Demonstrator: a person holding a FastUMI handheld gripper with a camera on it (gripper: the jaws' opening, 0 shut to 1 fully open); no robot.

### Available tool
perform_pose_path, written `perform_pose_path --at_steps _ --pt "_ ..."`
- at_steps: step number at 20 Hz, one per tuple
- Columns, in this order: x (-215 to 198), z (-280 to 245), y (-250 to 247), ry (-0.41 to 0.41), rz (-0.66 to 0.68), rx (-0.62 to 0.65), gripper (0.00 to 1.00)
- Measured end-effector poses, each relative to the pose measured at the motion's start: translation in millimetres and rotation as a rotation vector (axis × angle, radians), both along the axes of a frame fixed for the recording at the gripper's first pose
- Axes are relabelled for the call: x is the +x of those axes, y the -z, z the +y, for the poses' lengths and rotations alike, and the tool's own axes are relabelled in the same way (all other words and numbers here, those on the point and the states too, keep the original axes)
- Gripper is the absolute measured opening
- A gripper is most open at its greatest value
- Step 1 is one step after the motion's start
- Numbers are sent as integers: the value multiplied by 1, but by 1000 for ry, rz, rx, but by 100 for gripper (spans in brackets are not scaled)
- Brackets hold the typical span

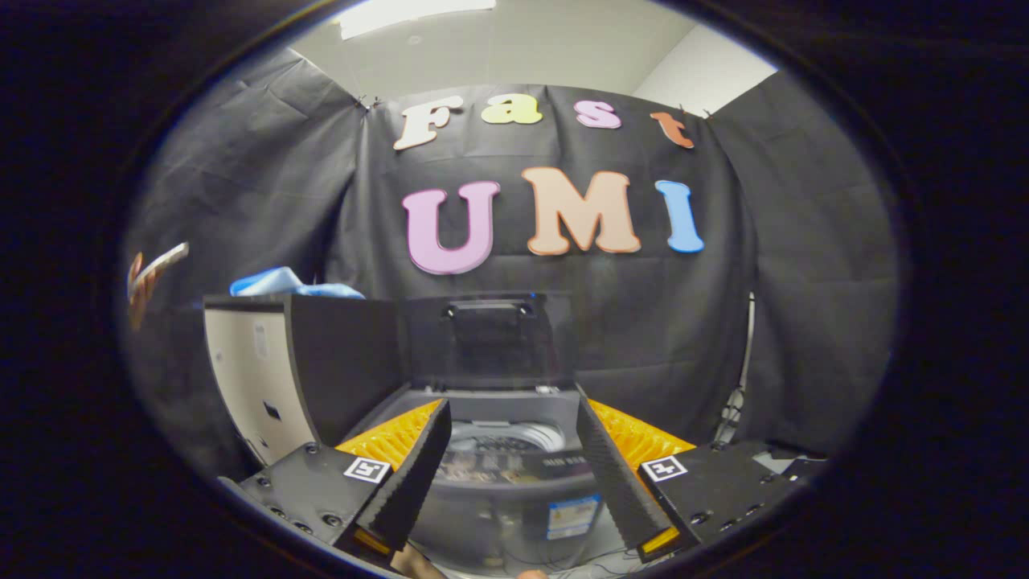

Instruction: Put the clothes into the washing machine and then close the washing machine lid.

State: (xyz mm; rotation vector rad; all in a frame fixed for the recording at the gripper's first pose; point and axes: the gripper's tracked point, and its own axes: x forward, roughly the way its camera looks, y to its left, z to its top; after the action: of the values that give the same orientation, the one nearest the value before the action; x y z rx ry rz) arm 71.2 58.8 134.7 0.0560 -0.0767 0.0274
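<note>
Gripper view: fingers [418, 458] apart, washing machine [502, 462] between, ahead.

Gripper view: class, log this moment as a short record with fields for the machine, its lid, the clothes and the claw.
washing machine: just ahead of the claw's fingers, drum visible
lid: raised, standing upright behind the opening
clothes: blue cloth on top of the cabinet beside the machine
claw: open, fingers apart, holding nothing
task state: clothes not yet in the machine
</note>
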Motion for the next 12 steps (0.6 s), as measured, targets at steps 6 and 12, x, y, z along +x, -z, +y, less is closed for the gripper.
perform_pose_path --at_steps 6,12 --pt "60 119 -127 -190 -84 -13 97" --pt "111 242 -183 -292 0 47 97"
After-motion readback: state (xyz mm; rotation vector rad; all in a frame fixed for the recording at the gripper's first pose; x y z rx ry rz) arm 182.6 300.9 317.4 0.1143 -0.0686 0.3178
